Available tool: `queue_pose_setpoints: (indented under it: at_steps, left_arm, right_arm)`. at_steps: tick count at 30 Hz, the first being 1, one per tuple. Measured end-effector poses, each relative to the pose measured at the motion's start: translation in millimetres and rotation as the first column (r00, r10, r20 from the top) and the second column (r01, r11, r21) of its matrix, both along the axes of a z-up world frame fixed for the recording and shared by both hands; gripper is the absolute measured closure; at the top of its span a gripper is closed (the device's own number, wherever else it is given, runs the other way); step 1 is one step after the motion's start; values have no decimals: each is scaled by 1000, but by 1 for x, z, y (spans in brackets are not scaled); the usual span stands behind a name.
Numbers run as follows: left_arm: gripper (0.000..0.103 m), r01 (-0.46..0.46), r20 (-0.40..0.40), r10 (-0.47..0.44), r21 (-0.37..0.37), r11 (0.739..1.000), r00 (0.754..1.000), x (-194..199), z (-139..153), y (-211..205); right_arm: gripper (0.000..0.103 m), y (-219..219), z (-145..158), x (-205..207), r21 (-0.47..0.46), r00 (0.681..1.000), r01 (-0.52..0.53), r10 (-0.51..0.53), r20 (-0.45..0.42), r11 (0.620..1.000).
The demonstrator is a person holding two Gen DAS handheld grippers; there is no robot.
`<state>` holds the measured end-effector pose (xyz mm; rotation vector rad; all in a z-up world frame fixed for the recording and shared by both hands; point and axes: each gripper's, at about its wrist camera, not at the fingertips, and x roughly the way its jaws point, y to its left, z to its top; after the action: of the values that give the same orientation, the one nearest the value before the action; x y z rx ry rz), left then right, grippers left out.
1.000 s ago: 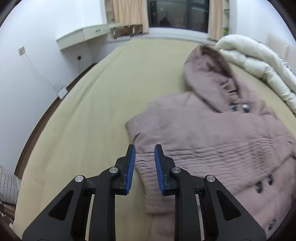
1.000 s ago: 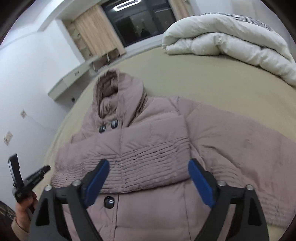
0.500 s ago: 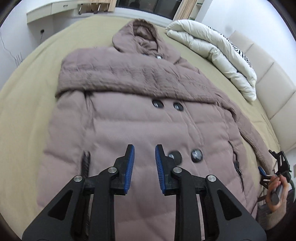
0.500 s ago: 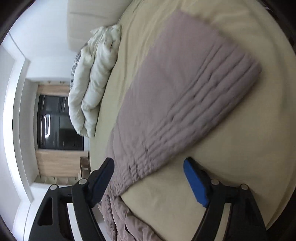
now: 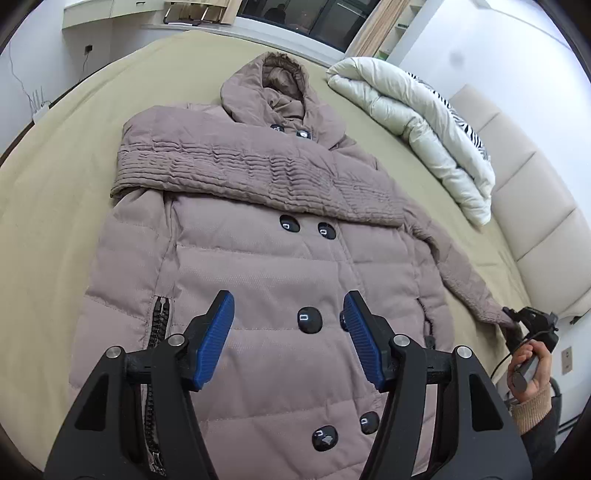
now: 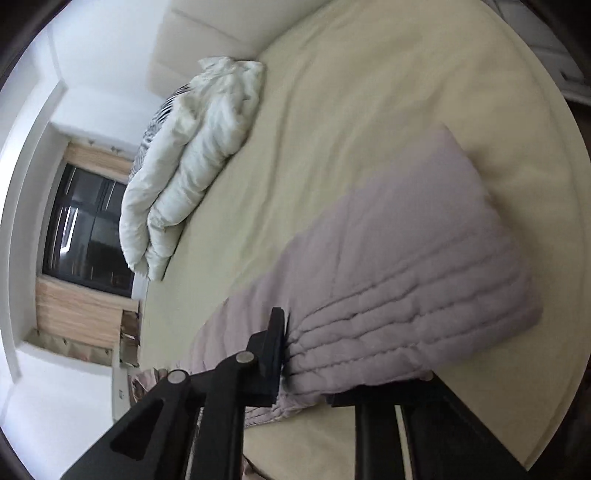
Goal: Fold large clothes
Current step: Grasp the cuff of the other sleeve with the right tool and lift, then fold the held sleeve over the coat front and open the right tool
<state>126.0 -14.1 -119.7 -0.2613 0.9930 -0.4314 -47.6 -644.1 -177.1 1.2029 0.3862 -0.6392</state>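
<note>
My left gripper [image 5: 286,328] hangs over the lower front of the mauve hooded puffer coat [image 5: 258,266], its blue-padded fingers [image 5: 215,338] spread wide with nothing between them, a black button [image 5: 309,319] showing in the gap. The coat lies face up on the beige bed [image 5: 55,192], hood [image 5: 273,92] toward the dark window [image 5: 295,18]. One sleeve is folded flat across the chest [image 5: 240,170]; the other sleeve [image 6: 406,295] runs out sideways to the bed's near edge. There my right gripper [image 6: 340,373] pinches that sleeve: one finger presses against the quilted cuff from the side and the cloth covers the other, so the fingers are closed on the fabric. From the left wrist camera I see my right hand [image 5: 526,365] and the tool at the cuff's tip. A rolled white duvet [image 5: 417,122] lies along the cream padded headboard [image 5: 528,206], well apart from the coat. Bare bedsheet runs wide on the coat's wall side and between the outstretched sleeve and the duvet.
</note>
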Motion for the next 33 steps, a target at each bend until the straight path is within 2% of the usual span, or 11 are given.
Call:
queue_pose_setpoints:
  at_steps: [3, 5, 7, 11, 14, 17, 18, 19, 22, 29, 33]
  left_arm:
    - [43, -1, -13, 0, -49, 999, 1000, 11, 5, 3]
    - [43, 5, -24, -7, -98, 995, 1000, 20, 9, 2]
    - [43, 1, -47, -9, -171, 985, 999, 28, 12, 5]
    - [43, -75, -124, 37, -318, 945, 992, 41, 8, 26]
    - [43, -74, -152, 19, -362, 929, 988, 54, 8, 32]
    - [40, -60, -183, -22, -428, 902, 983, 74, 6, 31]
    - [37, -65, -197, -28, -449, 891, 980, 79, 3, 32]
    - [36, -74, -208, -29, -470, 880, 978, 85, -1, 34]
    - [33, -127, -282, -24, -506, 853, 959, 94, -20, 40]
    - [33, -169, -361, -42, -534, 829, 932, 101, -47, 41]
    - [33, -168, -398, -71, -535, 828, 915, 93, -60, 29]
  right_arm:
    - [88, 36, 55, 45, -228, 986, -165, 153, -68, 960]
    - [88, 85, 90, 80, -413, 951, -308, 266, -158, 857]
    - [89, 146, 112, 114, -547, 892, -452, 374, -255, 705]
    - [89, 255, 119, 177, -662, 753, -639, 490, -439, 390]
    - [90, 323, 110, 202, -696, 674, -692, 520, -525, 194]
    - [90, 385, 79, 215, -683, 591, -727, 449, -670, -63]
    - [89, 401, 62, 215, -656, 555, -743, 426, -714, -131]
    - [89, 410, 46, 220, -621, 515, -765, 416, -750, -172]
    - [89, 419, 17, 229, -556, 447, -809, 416, -792, -190]
    - [89, 426, 9, 220, -574, 463, -797, 419, -781, -189]
    - [89, 433, 14, 217, -613, 502, -772, 427, -752, -171]
